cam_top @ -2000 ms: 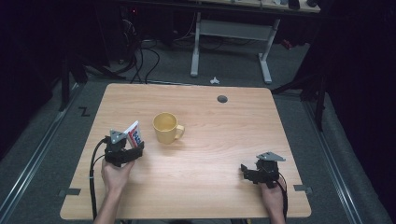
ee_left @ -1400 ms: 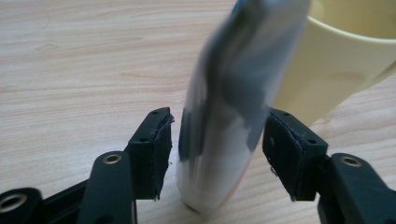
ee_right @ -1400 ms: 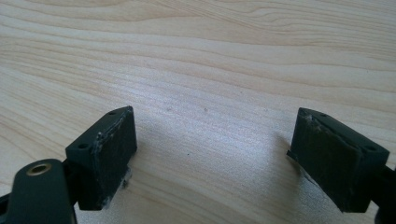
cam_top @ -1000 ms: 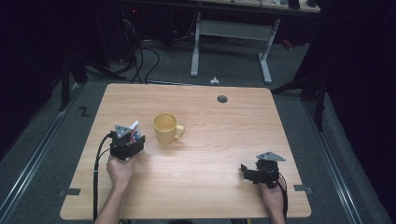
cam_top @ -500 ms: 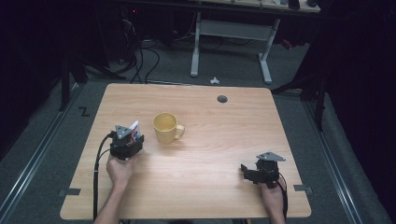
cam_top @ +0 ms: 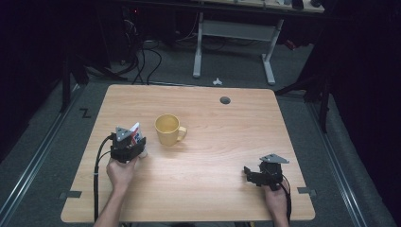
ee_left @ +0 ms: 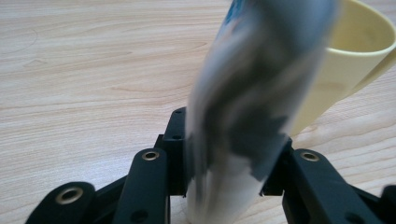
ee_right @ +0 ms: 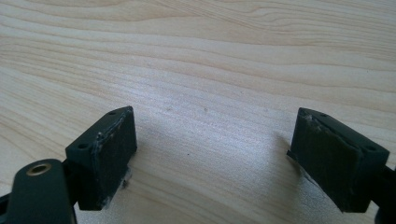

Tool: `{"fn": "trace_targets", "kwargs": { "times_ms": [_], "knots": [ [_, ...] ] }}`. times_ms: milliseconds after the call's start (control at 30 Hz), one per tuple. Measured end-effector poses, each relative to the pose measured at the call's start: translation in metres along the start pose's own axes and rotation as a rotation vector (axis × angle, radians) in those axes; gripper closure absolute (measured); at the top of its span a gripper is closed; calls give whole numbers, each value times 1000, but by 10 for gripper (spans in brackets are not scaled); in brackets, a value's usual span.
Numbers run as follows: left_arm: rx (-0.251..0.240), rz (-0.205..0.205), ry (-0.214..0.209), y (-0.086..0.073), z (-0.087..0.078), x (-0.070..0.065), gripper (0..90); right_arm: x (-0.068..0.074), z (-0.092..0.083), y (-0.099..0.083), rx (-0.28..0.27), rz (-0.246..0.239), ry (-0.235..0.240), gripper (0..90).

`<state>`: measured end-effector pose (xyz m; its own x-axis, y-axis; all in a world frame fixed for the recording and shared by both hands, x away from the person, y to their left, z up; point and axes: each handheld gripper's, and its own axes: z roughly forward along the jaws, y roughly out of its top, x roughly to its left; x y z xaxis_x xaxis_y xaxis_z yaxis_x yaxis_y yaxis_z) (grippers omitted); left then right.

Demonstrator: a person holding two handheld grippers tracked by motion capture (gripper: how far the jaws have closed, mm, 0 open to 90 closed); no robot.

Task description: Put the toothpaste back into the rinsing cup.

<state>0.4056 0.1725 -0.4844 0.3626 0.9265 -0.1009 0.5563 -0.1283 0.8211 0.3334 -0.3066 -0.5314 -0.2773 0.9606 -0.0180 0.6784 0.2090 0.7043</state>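
At the left of the desk [cam_top: 213, 198], the left hand-held gripper [cam_top: 135, 144] has just been closing its jaws, and a soft tube [ee_left: 252, 112] with white, blue and red print now stands between them. In the left gripper view the two black jaws press against the tube's lower part from either side, so the grip looks made. The tube is roughly upright, tilted a little, with its base low by the desk surface; whether it touches the wood cannot be told. Just beside it, to the right, stands the yellow mug [cam_top: 168, 129], handle turned toward the right, apparently empty.

The step in hand looks like the grasp of the tube. The next move probably calls for lifting it clear and carrying it over the mug's rim, keeping it upright enough to enter without knocking the mug over.

At the right, the right hand-held gripper [cam_top: 250, 176] rests low near the desk's front edge, well apart from both things. Its jaws stand wide apart over bare wood, holding nothing.
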Motion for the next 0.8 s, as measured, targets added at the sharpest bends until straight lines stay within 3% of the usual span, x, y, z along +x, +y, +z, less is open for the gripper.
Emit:
{"fn": "trace_targets", "kwargs": {
  "times_ms": [467,600,800],
  "knots": [
    [-8,-8,-48,2,-14,2,635,0,0,0,0,0,0,144],
    [-8,16,-39,4,-19,0,635,0,0,0,0,0,0,144],
    [-19,24,-68,9,-23,-2,639,0,0,0,0,0,0,144]
  ]
}}
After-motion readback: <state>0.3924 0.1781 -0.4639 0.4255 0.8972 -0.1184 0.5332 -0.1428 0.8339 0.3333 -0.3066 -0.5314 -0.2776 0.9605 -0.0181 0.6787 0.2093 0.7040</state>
